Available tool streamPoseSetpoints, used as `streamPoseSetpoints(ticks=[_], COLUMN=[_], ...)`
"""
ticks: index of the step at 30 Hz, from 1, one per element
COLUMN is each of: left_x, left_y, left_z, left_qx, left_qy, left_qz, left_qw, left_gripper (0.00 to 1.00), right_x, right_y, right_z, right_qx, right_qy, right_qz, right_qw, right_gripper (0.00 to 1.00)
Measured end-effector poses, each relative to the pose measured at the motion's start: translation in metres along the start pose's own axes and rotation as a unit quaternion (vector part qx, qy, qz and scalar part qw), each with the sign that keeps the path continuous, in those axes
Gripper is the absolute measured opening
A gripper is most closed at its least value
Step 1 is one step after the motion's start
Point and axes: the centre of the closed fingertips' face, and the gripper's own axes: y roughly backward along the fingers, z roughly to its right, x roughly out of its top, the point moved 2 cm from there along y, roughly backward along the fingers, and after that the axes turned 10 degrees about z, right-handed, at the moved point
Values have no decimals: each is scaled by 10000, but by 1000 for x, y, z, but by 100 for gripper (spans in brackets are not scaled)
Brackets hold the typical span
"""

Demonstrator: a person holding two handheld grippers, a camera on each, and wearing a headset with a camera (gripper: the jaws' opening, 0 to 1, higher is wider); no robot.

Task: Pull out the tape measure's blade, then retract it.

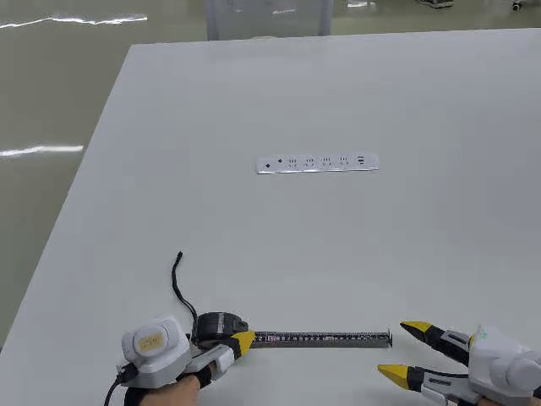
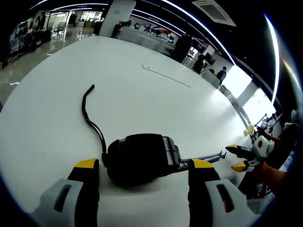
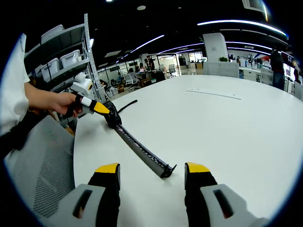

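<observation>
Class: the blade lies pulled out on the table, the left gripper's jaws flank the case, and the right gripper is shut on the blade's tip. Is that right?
No: the right gripper is open, clear of the blade's tip, as the right gripper view shows. The rest holds.

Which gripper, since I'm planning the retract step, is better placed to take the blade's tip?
Right gripper: its open jaws face the blade tip, just short of it; the left gripper straddles the case.
</observation>
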Motion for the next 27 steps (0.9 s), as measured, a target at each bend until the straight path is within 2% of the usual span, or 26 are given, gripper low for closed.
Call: streamPoseSetpoints(ticks=[15, 27], left_x=[1, 2], left_y=[-5, -8], left_z=[-1, -2], left_qx=[104, 201], left_qy=[248, 253], left_qz=[27, 36], left_qw=[9996, 9995], left_gripper=[67, 65], right_x=[-3, -3], right_y=[-3, -6], right_z=[6, 10], right_qx=[68, 90], right_qy=[-6, -1], right_qz=[-39, 1], right_qw=[10000, 10000], right_gripper=[53, 53])
